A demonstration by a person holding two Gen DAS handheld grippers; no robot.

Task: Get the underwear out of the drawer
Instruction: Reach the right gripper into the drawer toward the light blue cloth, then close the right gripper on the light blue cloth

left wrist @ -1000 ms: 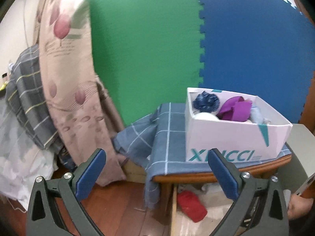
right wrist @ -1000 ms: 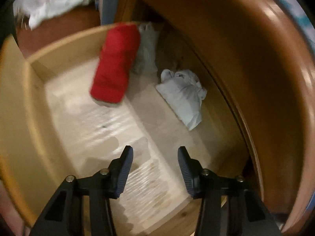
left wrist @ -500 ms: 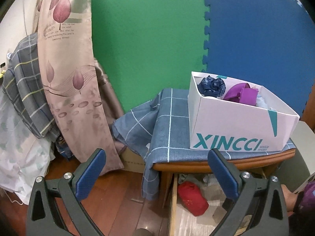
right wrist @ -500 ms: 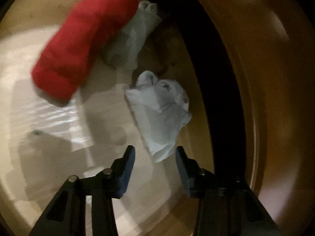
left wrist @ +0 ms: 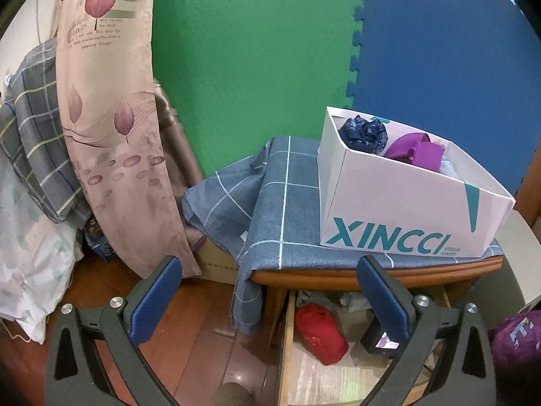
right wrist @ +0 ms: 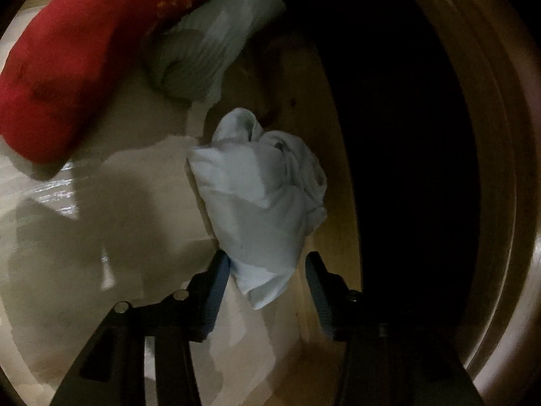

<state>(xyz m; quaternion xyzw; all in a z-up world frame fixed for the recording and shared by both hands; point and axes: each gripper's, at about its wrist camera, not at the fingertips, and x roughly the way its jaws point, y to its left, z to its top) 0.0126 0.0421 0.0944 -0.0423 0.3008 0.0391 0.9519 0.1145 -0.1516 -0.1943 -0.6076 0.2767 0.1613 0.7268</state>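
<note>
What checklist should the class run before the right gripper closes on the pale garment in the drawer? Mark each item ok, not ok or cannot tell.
1. Drawer open: ok.
2. Pale garment tip between the right gripper jaws: ok.
3. Pads pressing the garment: not ok; jaws are opening, one pad at the cloth, the other apart.
4. Red roll and grey roll out of the jaws: ok, both lie farther in.
5. Left gripper free: ok, open, holding nothing.
6. Room in the box: cannot tell.
</note>
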